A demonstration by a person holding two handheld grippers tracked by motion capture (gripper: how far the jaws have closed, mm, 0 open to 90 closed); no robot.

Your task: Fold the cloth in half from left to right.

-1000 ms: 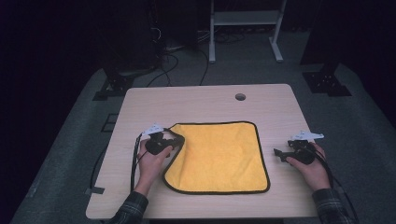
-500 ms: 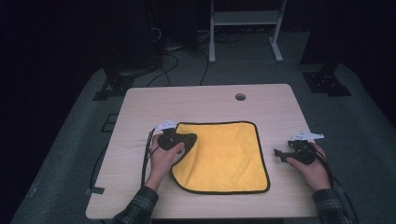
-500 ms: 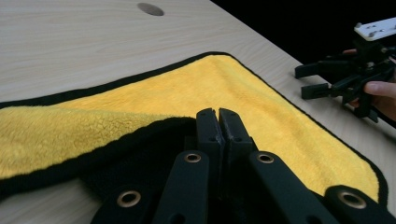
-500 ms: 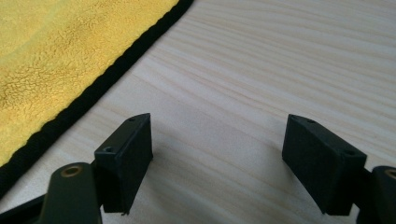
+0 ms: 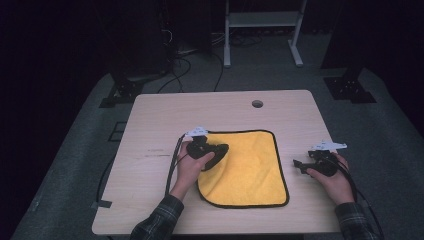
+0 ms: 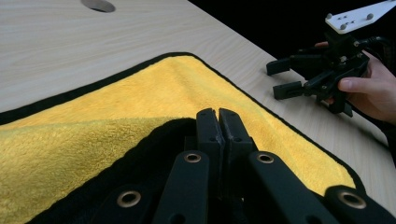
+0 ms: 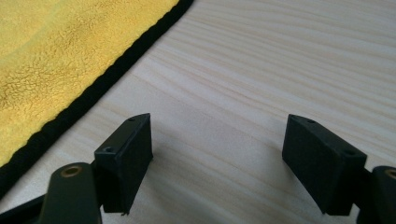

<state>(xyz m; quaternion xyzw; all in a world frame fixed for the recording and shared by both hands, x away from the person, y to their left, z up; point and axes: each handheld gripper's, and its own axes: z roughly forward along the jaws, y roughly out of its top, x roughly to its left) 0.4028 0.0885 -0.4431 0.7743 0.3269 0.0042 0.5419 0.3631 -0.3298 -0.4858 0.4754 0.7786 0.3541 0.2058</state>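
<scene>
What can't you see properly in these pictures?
- In the left gripper view, the left gripper blocks the spot where its shut jaws pinch the yellow cloth.
- In the high view, the person's left hand hides the cloth's folded-over left edge.
- In the right gripper view, the cloth is cut off by the picture's edge.
- Beyond the table, the floor is too dark.

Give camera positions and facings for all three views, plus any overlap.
High view: above the person's side, facing forward and down on the table; both hands, left claw, right claw.
Left gripper view: on the left claw, shut on the cloth's folded edge, facing the right claw.
Right gripper view: on the open right claw, facing the cloth's hem.
All share the cloth.
</scene>
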